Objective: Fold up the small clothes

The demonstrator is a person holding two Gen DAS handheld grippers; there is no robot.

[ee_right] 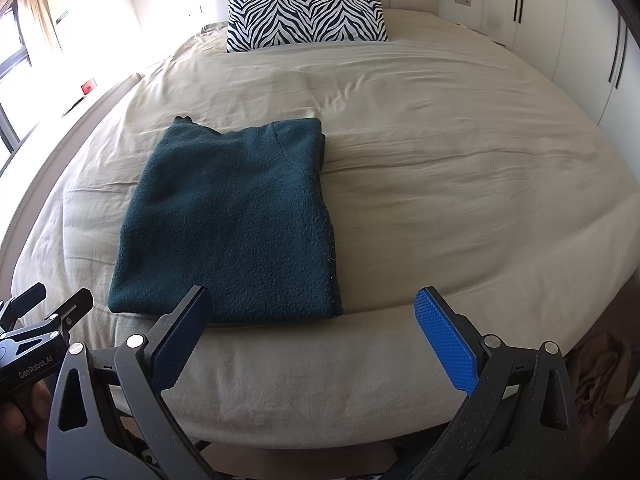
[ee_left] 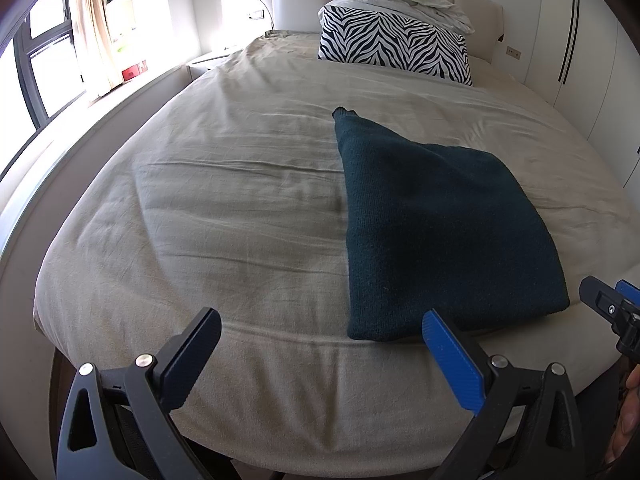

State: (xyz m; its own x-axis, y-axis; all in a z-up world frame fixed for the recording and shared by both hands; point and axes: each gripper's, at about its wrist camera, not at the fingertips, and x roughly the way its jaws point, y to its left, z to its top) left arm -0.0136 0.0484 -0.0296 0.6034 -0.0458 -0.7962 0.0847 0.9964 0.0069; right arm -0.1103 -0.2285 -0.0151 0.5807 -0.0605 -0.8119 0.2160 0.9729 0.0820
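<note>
Sweater (ee_right: 228, 220), dark green and folded flat, is lying in the middle left of the right wrist picture, its near edge sitting close to the bed's (ee_right: 440, 184) front edge. Lots of bare sheet is lying open to its right. Both the left gripper (ee_left: 320, 332) and right gripper (ee_right: 312, 312) are hanging spread wide, gripping nothing, low by that edge. Zebra pillow (ee_right: 306, 16) is sitting far up top.

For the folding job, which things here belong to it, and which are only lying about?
Belong to the job:
- dark green garment, folded on the bed
- left hand-held gripper, open
- right hand-held gripper, open

Only lying about:
- zebra-print pillow
- crumpled white bedding on the pillow
- beige bedsheet
</note>
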